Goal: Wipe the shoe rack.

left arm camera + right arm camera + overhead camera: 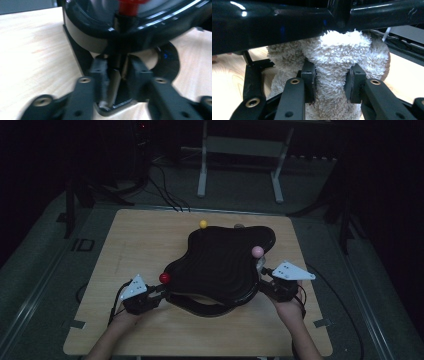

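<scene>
The left tongs (pixel 117 72) are drawn narrow around a thin upright post (pixel 115 82) under the near left edge of the black wavy board (pixel 222 265), the pads pressing it from both sides. Just above that spot a red ball (pixel 164 278) sits on the board's rim (it shows as a red blur at the top of the left gripper view). The right tongs (pixel 331 80) are closed partway on a cream fluffy cloth (pixel 337 65), which bulges between the pads directly beneath the board's glossy black edge. In the high view the right tongs (pixel 266 281) meet the board's near right side, with the left tongs (pixel 159 294) opposite, and a hand (pixel 291 310) behind each. The board lies across the middle of the wooden worktop (pixel 140 235), raised on a dark base (pixel 200 306). A pink ball (pixel 257 251) sits at its right rim, a yellow ball (pixel 203 224) at its far edge.
</scene>
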`<state>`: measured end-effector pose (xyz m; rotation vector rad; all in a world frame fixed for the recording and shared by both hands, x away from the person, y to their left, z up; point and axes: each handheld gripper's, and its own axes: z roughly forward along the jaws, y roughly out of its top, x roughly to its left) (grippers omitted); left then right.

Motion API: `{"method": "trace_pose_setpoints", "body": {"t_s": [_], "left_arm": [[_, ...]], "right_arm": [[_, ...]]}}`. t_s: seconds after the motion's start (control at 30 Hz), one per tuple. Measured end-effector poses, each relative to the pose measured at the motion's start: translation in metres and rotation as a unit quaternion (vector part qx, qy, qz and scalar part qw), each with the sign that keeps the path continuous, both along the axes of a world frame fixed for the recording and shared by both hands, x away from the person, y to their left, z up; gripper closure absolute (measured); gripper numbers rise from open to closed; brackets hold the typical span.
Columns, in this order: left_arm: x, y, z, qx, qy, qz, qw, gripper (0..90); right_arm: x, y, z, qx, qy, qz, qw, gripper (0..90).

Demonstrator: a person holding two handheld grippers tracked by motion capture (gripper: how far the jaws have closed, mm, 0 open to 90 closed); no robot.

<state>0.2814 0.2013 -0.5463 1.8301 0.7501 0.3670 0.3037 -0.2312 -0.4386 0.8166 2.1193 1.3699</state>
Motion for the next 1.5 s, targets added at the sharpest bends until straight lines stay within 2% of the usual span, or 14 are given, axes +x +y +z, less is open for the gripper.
{"method": "trace_pose_setpoints", "body": {"t_s": [0.07,0.23,0.3,0.37,0.47,0.6,0.73,0.8,0.9,1.0,1.03,1.17,1.33,1.5], "left_arm": [[-0.004,0.004,0.001,0.008,0.003,0.0,1.0,57.1],[-0.019,0.023,0.006,0.0,0.006,0.012,0.9999,47.1],[-0.024,0.027,0.015,-0.002,-0.003,0.022,0.9998,44.0],[-0.029,0.028,0.028,-0.009,-0.025,0.027,0.9993,43.9],[-0.031,0.024,0.048,-0.032,-0.051,0.032,0.9977,43.8],[-0.026,0.013,0.063,-0.03,-0.061,0.031,0.9972,42.5],[-0.013,0.005,0.064,-0.01,-0.058,0.041,0.9974,42.5],[-0.007,0.002,0.064,-0.006,-0.051,0.035,0.9981,42.3],[0.002,-0.002,0.063,-0.009,-0.035,0.028,0.999,42.6],[0.005,-0.004,0.061,-0.007,-0.043,0.024,0.9988,56.6],[0.006,-0.004,0.061,-0.003,-0.05,0.029,0.9983,58.7],[0.009,-0.002,0.059,-0.015,-0.046,0.031,0.9984,59.5],[0.012,-0.001,0.06,-0.013,-0.041,0.023,0.9988,59.6],[0.014,0.001,0.058,-0.023,-0.039,0.017,0.9988,59.7]], "right_arm": [[0.0,0.0,0.0,0.0,0.0,0.0,1.0,66.2],[0.0,0.0,0.0,-0.002,-0.001,0.001,1.0,66.1],[0.0,0.0,0.0,0.0,-0.001,0.001,1.0,66.0],[0.0,0.0,0.0,-0.001,-0.003,0.0,1.0,66.0],[0.0,0.0,0.0,-0.002,-0.002,-0.001,1.0,66.0],[0.0,0.001,0.001,-0.006,-0.001,-0.001,1.0,65.9],[0.0,0.001,0.001,-0.006,-0.002,-0.002,1.0,65.2],[0.001,0.001,0.001,-0.004,-0.003,-0.004,1.0,64.1],[0.005,-0.002,-0.001,0.009,0.004,0.011,0.9999,62.4],[0.008,-0.001,-0.001,0.008,0.006,0.019,0.9998,62.9],[0.008,0.0,-0.001,0.005,0.006,0.022,0.9997,63.3],[0.009,0.001,-0.003,0.005,0.004,0.027,0.9996,64.2],[0.009,0.004,-0.016,0.007,0.013,0.023,0.9996,64.0],[0.015,0.006,-0.042,0.001,0.044,0.023,0.9988,63.4]]}}
